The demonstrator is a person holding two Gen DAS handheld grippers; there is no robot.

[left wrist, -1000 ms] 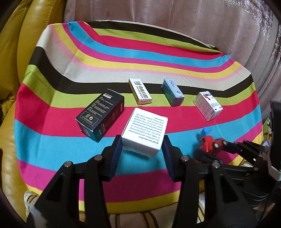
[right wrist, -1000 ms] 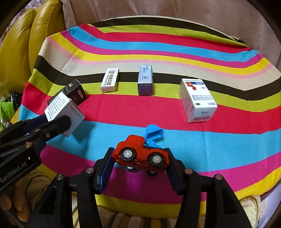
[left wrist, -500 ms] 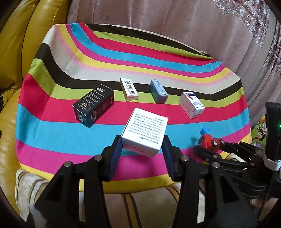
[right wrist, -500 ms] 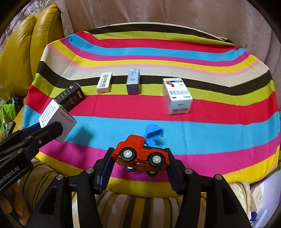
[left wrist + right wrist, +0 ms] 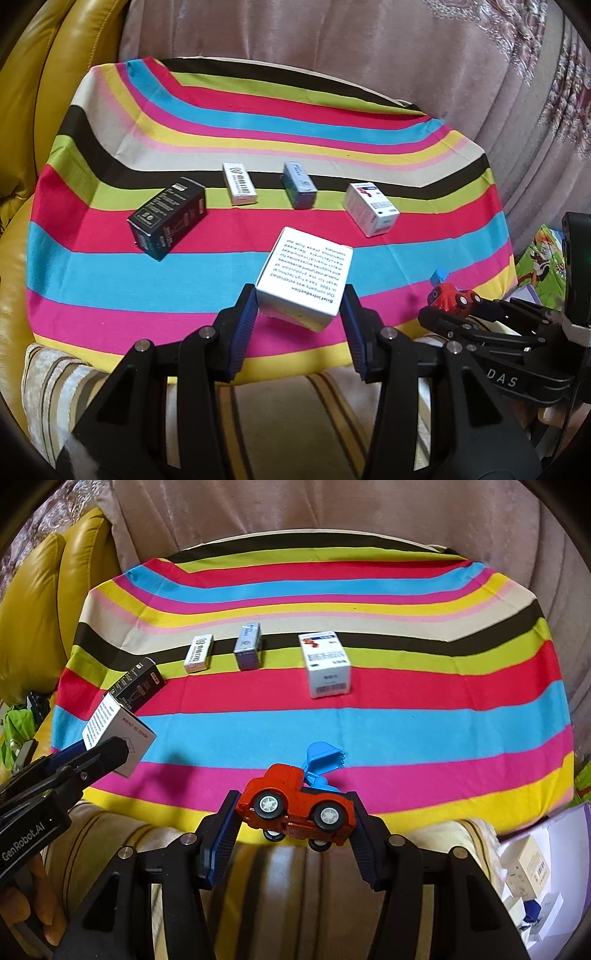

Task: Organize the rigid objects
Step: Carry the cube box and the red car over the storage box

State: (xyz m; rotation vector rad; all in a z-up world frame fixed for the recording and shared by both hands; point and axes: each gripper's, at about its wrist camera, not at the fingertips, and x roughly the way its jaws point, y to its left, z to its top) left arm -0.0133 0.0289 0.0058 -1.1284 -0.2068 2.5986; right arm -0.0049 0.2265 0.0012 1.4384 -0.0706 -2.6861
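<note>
Four boxes are laid on the striped cloth [image 5: 258, 122] covering the surface: a black box [image 5: 168, 218] at centre left of the left wrist view, then a small white box [image 5: 239, 183], a grey-blue box [image 5: 300, 184] and a white-and-red box [image 5: 371, 208] set in a row, well apart. Two items are judged not yet placed. The white printed box [image 5: 306, 282] is clamped between the jaws of the left gripper [image 5: 300, 325], clear of the cloth, at lower centre. The red toy truck [image 5: 299, 806] with its blue scoop is clamped sideways in the jaws of the right gripper [image 5: 295, 834], over the near cloth edge. Both grippers are pitched downward, side by side.
</note>
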